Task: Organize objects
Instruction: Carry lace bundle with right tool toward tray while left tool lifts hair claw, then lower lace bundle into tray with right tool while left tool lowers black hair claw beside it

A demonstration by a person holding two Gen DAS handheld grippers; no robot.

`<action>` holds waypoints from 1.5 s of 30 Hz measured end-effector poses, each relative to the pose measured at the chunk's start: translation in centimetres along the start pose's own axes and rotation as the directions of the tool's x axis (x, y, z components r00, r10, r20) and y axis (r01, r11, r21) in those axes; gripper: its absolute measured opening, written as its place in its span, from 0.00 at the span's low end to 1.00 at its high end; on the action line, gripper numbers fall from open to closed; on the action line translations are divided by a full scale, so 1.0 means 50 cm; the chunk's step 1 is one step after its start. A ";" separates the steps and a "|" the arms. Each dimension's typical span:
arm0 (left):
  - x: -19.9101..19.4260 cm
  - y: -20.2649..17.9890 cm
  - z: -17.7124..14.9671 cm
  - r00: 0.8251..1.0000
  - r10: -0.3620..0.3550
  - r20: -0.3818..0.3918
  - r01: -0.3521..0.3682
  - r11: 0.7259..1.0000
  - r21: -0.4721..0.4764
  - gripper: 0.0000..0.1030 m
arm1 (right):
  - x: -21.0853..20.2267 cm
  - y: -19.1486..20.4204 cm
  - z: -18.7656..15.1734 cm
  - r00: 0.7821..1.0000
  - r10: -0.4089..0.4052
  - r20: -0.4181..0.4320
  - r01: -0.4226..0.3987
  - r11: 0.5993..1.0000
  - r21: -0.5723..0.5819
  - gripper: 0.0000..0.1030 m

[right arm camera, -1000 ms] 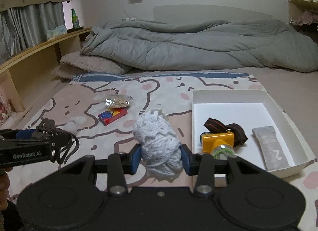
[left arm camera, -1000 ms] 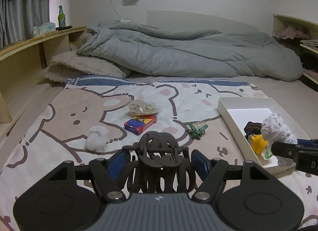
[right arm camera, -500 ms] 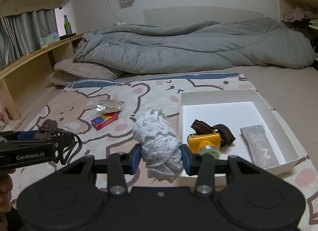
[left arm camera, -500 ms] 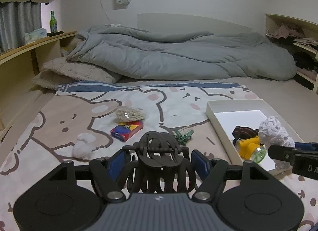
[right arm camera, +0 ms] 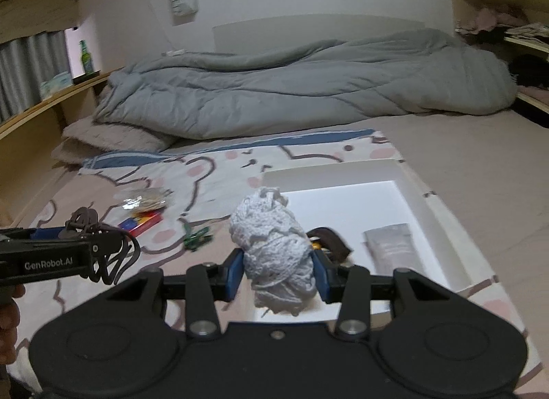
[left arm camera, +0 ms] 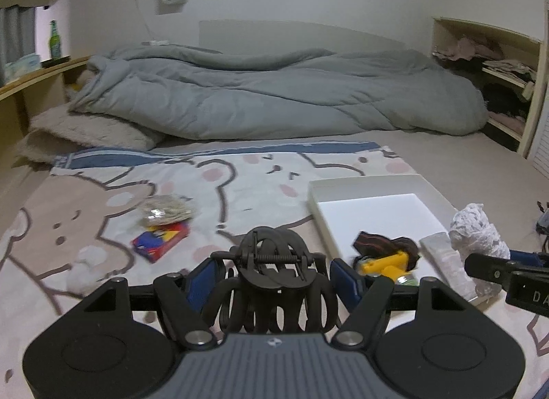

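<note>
Left gripper [left arm camera: 274, 279]: clamped on a black claw hair clip [left arm camera: 272, 263], held left of the white tray [left arm camera: 370, 181].
Right gripper [right arm camera: 278, 270]: clamped on a white yarn bundle [right arm camera: 271, 244], held over the tray's near left corner.
In the tray: yellow headlamp [left arm camera: 386, 261], grey pouch [right arm camera: 391, 248].
Left of the tray, on the bear-print sheet [left arm camera: 240, 176]: green clip [right arm camera: 195, 237], red-blue box [left arm camera: 161, 241], clear packet [left arm camera: 166, 210], cotton ball [left arm camera: 85, 261].

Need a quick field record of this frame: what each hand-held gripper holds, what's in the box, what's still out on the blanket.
left hand-held gripper: shut on black hair claw
right hand-held gripper: shut on white yarn bundle
white box: yellow headlamp, grey pouch
blanket: red-blue packet, clear bag, cotton ball, green clips
</note>
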State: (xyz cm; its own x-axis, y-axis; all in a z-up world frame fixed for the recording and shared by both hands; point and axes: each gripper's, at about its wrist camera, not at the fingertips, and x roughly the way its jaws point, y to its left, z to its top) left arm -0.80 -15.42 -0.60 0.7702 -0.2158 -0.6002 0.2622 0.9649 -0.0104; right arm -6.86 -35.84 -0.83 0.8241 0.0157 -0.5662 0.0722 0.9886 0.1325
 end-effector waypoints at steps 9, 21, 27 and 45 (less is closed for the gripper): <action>0.064 -0.090 0.021 0.997 -0.070 -0.031 0.071 0.997 0.033 0.70 | 0.038 -0.110 0.017 0.998 -0.056 -0.021 0.058 0.996 0.073 0.42; 0.130 -0.185 0.007 0.977 -0.183 -0.110 0.188 0.981 0.039 0.70 | 0.171 -0.218 -0.003 0.989 -0.003 -0.145 0.036 0.974 0.224 0.42; 0.144 -0.218 0.015 0.973 -0.202 -0.114 0.209 0.976 0.057 0.70 | 0.256 -0.233 -0.030 0.963 0.073 -0.259 -0.001 0.964 0.267 0.42; 0.228 -0.298 -0.008 0.918 -0.331 -0.218 0.334 0.942 -0.026 0.70 | 0.268 -0.345 -0.032 0.967 0.079 -0.244 0.011 0.938 0.345 0.41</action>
State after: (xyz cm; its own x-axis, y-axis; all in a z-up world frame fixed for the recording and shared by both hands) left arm 3.86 -32.20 -7.60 0.4937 -0.4853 -0.7216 0.4893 0.8410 -0.2308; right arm 2.02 -52.44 -12.02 0.6650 0.1295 -0.7355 0.2709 0.8760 0.3991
